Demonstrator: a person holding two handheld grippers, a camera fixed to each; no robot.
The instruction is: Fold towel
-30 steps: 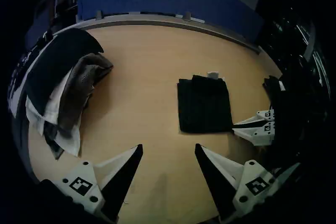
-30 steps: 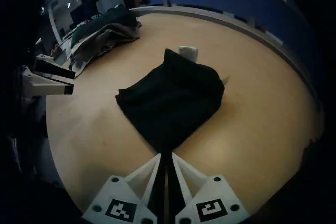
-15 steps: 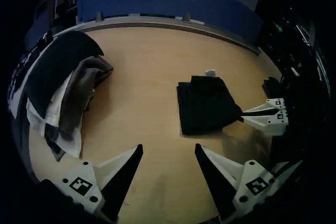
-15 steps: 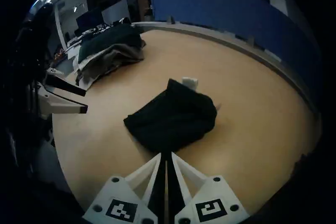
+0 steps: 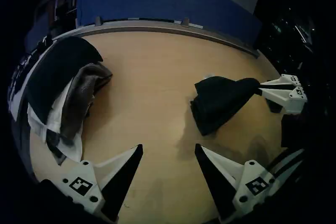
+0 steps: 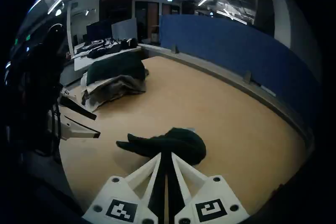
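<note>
A: How far along are we with the fold?

B: Hard to call it finished. The black cloth towel [image 5: 218, 102] is a compact, doubled-up bundle, so we judge some folding is done, but it sags from one end rather than lying flat and square on the light wooden worktop [image 5: 147, 77].

A: Where is it exactly?

B: Near the worktop's right edge, well apart from the heap of dark, grey and white cloths [image 5: 63, 85] at the left edge. We cannot tell whether its lower end touches the wood.

A: And our hands?

B: The right hand-held gripper [image 6: 167, 169] has both fingers pressed together on one end of the towel and is raised above the surface, pointing in from the right edge. The left hand-held gripper [image 5: 168, 173] sits low at the near edge with its fingers spread wide and nothing between them, aimed toward the blue partition [image 5: 168, 1] along the far edge.

A: What is left?

B: As we see it, setting the bundle down neatly — perhaps one more fold.
</note>
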